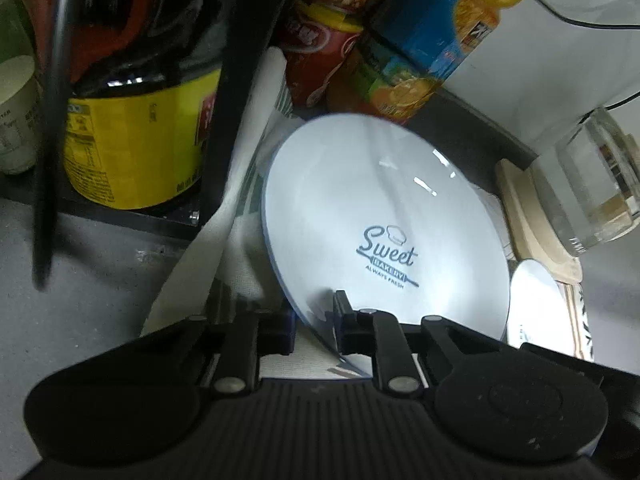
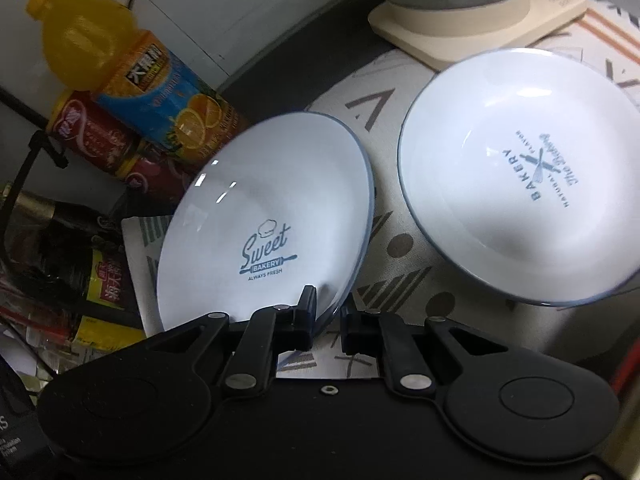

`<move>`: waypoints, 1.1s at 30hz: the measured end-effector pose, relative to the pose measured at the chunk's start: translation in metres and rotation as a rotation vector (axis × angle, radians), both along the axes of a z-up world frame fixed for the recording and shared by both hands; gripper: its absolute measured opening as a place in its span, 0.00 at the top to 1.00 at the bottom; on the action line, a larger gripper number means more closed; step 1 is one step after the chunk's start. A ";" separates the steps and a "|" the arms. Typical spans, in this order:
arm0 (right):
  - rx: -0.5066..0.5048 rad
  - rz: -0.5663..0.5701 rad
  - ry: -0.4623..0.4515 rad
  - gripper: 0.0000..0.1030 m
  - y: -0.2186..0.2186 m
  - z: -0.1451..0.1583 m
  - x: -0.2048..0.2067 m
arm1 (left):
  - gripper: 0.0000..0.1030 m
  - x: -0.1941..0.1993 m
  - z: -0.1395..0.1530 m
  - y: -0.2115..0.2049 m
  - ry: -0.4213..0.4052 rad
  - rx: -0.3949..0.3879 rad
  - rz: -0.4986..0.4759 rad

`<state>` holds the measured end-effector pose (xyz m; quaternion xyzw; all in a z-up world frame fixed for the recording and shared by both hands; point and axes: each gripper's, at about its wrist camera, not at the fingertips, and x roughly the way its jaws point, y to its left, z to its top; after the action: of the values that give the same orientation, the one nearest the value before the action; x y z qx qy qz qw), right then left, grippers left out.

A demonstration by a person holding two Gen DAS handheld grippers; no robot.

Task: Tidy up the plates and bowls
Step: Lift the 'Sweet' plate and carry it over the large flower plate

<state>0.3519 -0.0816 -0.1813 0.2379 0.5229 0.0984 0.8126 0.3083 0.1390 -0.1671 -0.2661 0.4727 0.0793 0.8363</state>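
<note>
In the left wrist view a white plate (image 1: 384,216) printed "Sweet Bakery" stands tilted above a patterned cloth (image 1: 244,256). My left gripper (image 1: 316,326) is shut on its near rim. Part of another white dish (image 1: 536,308) shows at the lower right. In the right wrist view a white "Sweet Bakery" plate (image 2: 264,224) is also tilted, with my right gripper (image 2: 328,320) shut on its near rim. I cannot tell whether it is the same plate. To its right a white bowl (image 2: 516,176) printed "Bakery" rests on the cloth (image 2: 396,264). Neither gripper shows in the other's view.
An orange juice bottle (image 2: 132,68) and red cans (image 2: 96,136) lie just behind the plate. A dark bottle with a yellow label (image 1: 136,148) stands in a black rack (image 1: 236,92) on the left beside a paper cup (image 1: 16,108). A glass kettle (image 1: 592,184) on a beige base (image 2: 476,24) stands at the right.
</note>
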 end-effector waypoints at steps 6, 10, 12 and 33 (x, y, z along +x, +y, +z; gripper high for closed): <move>-0.007 0.013 -0.023 0.89 -0.001 0.014 -0.008 | 0.85 -0.014 0.012 0.003 0.010 -0.020 0.003; -0.015 0.030 -0.039 0.89 -0.002 0.023 -0.017 | 0.85 -0.029 0.019 0.004 0.008 -0.028 0.005; -0.013 0.040 -0.051 0.88 -0.001 0.028 -0.023 | 0.85 -0.034 0.023 0.003 -0.001 -0.029 0.008; -0.046 0.203 -0.150 0.88 -0.012 0.068 -0.112 | 0.84 -0.132 0.059 -0.013 -0.056 -0.004 0.059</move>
<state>0.2399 -0.0940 -0.1135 0.1570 0.4840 0.1857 0.8406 0.1763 0.1258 -0.1080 -0.2837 0.4412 0.0958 0.8460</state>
